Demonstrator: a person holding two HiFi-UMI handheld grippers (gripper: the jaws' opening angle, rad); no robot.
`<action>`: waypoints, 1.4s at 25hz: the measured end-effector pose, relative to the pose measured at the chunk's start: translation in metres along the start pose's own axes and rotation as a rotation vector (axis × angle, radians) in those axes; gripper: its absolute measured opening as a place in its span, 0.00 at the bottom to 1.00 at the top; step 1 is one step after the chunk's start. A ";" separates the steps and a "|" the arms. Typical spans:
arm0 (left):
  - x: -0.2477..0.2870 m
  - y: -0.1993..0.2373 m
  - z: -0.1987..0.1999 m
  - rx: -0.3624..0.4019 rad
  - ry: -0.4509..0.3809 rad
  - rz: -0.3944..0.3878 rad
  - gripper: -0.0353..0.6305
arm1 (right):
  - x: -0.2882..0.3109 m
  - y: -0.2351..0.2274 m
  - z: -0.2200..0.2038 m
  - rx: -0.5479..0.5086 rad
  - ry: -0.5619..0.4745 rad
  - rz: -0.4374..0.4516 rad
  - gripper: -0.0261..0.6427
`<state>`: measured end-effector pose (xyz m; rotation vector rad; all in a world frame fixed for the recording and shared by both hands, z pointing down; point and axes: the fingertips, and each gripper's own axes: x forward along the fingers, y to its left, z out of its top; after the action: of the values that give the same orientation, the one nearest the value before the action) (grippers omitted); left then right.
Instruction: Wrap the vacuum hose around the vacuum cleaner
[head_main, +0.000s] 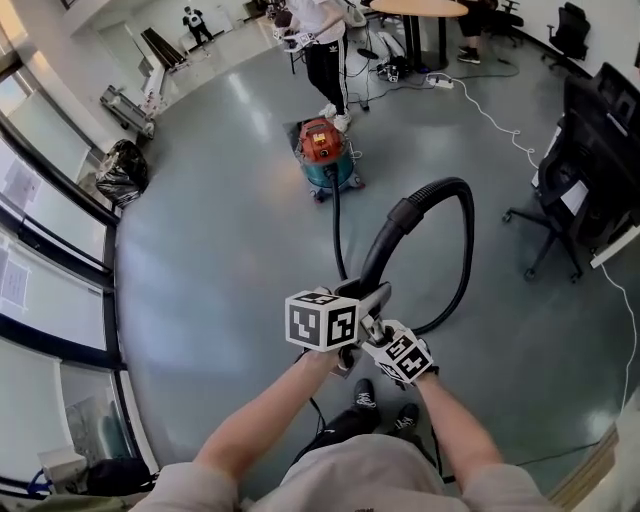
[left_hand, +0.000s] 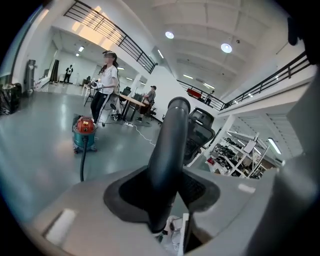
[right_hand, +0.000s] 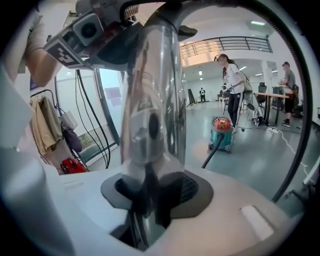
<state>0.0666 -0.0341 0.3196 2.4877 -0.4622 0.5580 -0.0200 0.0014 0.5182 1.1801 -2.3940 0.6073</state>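
The vacuum cleaner (head_main: 322, 150), teal with a red top, stands on the grey floor some way ahead. Its black hose (head_main: 462, 250) runs from it across the floor, then loops up and back to my hands. My left gripper (head_main: 372, 298) is shut on the hose's black curved handle (left_hand: 170, 145), which fills the gap between its jaws (left_hand: 165, 195). Just below it, my right gripper (head_main: 368, 326) has its pads against a shiny metal tube (right_hand: 152, 100) that rises between its jaws (right_hand: 150, 192). The vacuum cleaner (right_hand: 221, 132) also shows far off in the right gripper view.
A person in a white top and black trousers (head_main: 325, 40) stands just behind the vacuum cleaner. An office chair (head_main: 560, 200) and desk are at the right, a black bag (head_main: 122, 170) by the windows at the left. A white cable (head_main: 490, 115) lies on the floor.
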 end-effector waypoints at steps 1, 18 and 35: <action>0.000 0.005 0.003 -0.005 0.000 -0.009 0.29 | 0.007 -0.003 0.005 0.004 -0.007 -0.004 0.33; -0.002 0.047 0.041 0.234 0.028 -0.222 0.30 | 0.021 -0.031 0.031 -0.115 0.158 -0.007 0.18; 0.028 0.033 0.102 0.976 0.191 -0.134 0.35 | -0.058 -0.091 -0.019 -0.196 0.382 0.243 0.18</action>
<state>0.1060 -0.1242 0.2690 3.2720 0.1073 1.1585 0.0892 -0.0015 0.5212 0.6312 -2.2172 0.5940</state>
